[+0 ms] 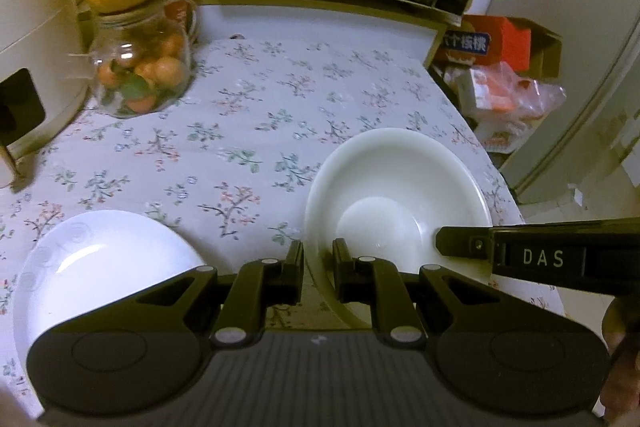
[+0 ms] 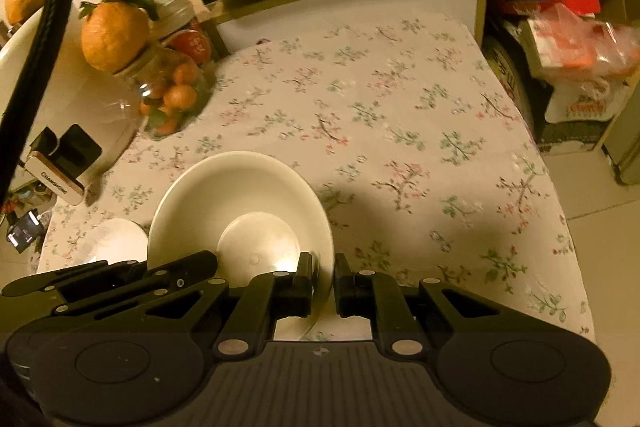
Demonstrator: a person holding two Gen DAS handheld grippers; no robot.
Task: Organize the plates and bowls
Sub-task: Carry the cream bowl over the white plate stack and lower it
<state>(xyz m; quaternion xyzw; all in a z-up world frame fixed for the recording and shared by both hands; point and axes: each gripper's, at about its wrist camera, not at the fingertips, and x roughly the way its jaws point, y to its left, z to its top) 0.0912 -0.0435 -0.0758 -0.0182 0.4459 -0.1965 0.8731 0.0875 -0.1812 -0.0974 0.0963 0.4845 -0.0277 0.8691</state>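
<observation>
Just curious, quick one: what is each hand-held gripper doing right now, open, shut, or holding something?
Left hand-held gripper: shut on the near rim of the bowl.
Right hand-held gripper: shut on the same bowl's rim, opposite side.

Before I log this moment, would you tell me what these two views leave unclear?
- Left wrist view: the near side of the white plate is hidden behind the left gripper body.
- Both views: the near rim of the cream bowl sits behind the gripper fingers.
- Right wrist view: the bagged packages are motion-blurred.
</observation>
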